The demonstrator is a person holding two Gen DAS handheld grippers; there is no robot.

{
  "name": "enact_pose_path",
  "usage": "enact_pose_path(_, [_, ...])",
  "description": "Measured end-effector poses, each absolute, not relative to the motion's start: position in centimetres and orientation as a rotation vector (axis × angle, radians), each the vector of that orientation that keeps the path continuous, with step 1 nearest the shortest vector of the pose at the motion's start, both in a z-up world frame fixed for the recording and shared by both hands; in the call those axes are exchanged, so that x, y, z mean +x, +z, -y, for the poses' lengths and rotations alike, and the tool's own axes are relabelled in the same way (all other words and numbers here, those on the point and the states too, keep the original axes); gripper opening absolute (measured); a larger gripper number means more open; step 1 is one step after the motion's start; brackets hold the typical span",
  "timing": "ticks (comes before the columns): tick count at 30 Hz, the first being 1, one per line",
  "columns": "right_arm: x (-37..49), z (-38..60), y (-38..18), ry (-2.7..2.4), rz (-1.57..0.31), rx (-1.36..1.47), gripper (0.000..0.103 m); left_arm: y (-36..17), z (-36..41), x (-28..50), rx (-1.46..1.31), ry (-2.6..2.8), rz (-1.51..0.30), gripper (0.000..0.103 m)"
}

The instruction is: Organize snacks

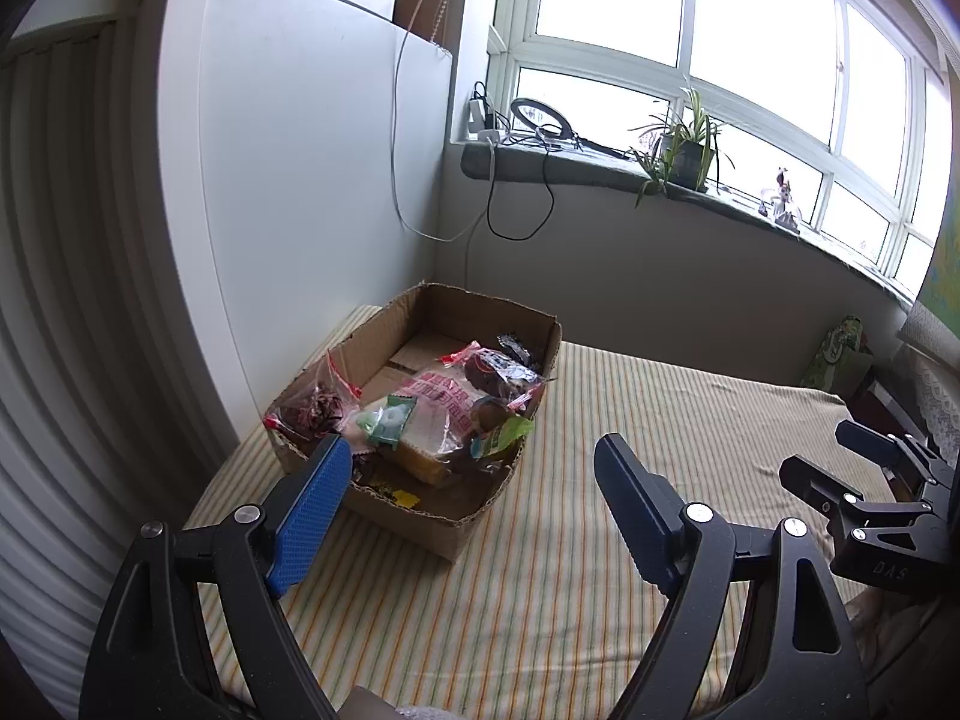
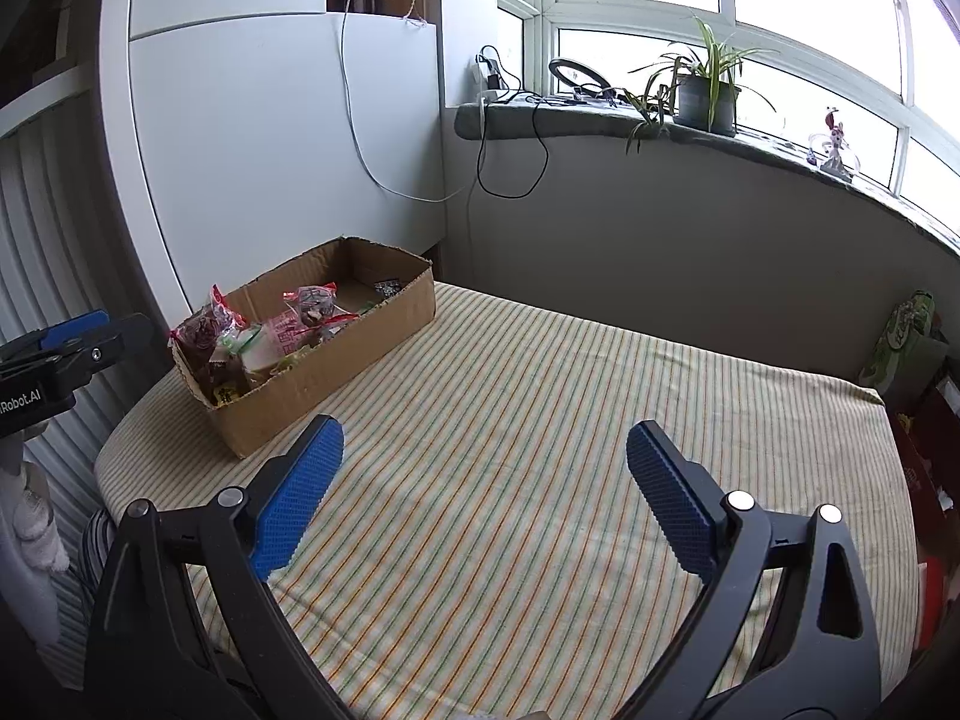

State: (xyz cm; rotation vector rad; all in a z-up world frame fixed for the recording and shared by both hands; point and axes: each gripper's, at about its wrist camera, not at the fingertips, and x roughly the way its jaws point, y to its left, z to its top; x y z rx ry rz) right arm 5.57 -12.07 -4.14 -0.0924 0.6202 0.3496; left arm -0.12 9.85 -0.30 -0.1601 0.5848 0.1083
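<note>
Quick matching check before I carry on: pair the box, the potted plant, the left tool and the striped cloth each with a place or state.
Things:
1. box
2. potted plant
3. left tool
4. striped cloth

Places or states:
A. on the windowsill
B. open, holding nothing
C. spread over the flat surface
D. holds wrapped snacks, near the white wall

Pairs: 1-D, 2-A, 3-B, 4-C

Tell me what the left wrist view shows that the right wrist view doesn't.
Only the left wrist view: the right gripper from the side, and a closer look down into the snacks. Only the right wrist view: the left gripper at the frame's edge. Both: the cardboard box, striped cloth, potted plant, and open, empty jaws.
</note>
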Motion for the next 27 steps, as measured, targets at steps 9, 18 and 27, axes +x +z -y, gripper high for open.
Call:
enact_pose_path(9, [5.8, 12.2, -4.4, 0.346, -0.626, -0.093, 0.097, -0.3, -10.0, -0.1, -0.161, 0.11, -0.585, 0.083])
enact_pose_path(18, [5.9, 12.2, -4.6, 0.347, -0.631, -0.095, 0.097, -0.5, -10.0, -0.2, -0.158, 0.115, -0.583, 0.083])
enact_pose_path(27, [6.5, 13.7, -5.3, 0.312, -0.643, -0.083, 0.097, -0.8, -10.0, -0.1, -0.163, 0.117, -0.593, 0.083])
